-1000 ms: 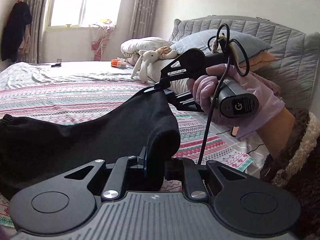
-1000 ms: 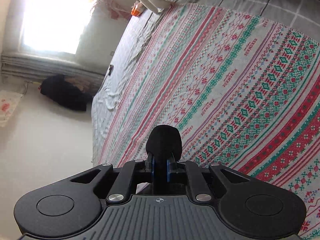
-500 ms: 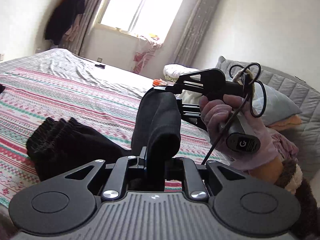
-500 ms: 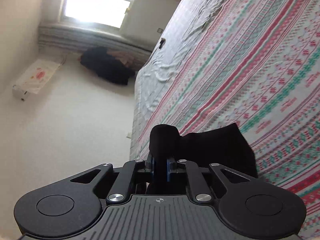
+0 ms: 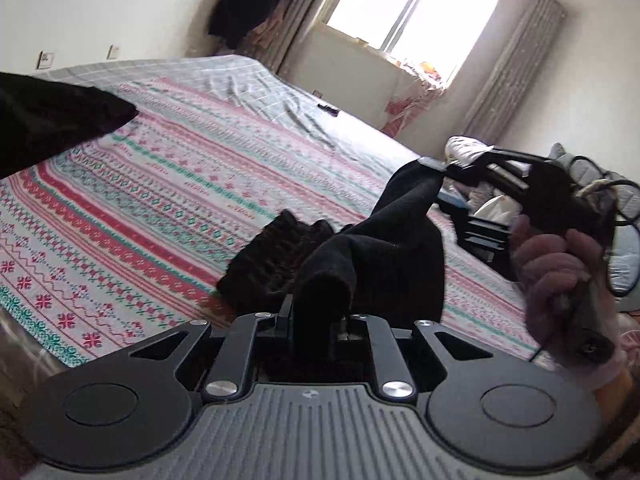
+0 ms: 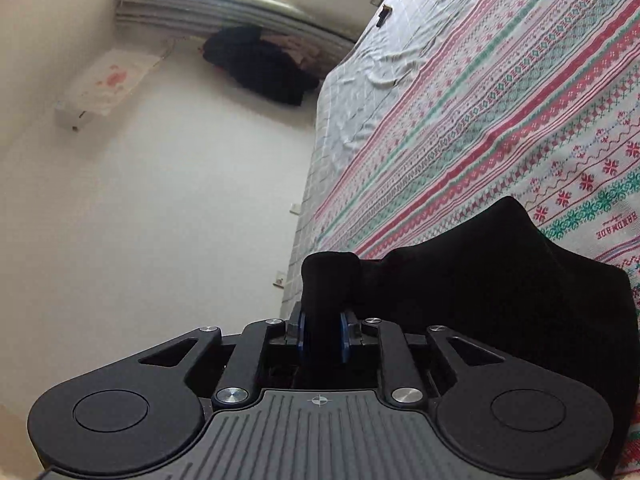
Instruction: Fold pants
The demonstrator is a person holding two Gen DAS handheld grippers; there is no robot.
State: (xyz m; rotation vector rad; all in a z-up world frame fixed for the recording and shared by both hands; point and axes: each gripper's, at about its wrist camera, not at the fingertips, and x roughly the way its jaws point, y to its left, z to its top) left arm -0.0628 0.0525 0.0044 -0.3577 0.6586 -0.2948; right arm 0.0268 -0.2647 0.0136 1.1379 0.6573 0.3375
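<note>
The black pants (image 5: 384,248) hang bunched above the patterned bedspread (image 5: 168,200). My left gripper (image 5: 320,312) is shut on a fold of the black cloth. My right gripper (image 5: 434,168) shows in the left wrist view, held by a gloved hand (image 5: 560,272), shut on another edge of the pants, higher and farther right. In the right wrist view my right gripper (image 6: 325,332) is shut on the pants (image 6: 500,280), which drape to the right over the bedspread (image 6: 500,100). A ribbed cuff or waistband (image 5: 276,256) hangs below the fold.
A dark piece of cloth (image 5: 48,120) fills the left edge of the left wrist view. Pillows (image 5: 624,256) lie at the head of the bed on the right. A small dark object (image 5: 329,109) lies far back on the bed. Dark clothes (image 6: 260,64) hang by the window.
Both grippers have swung left and risen with the pants. The cloth has bunched closer together between them, and the ribbed edge now hangs nearer my left gripper.
</note>
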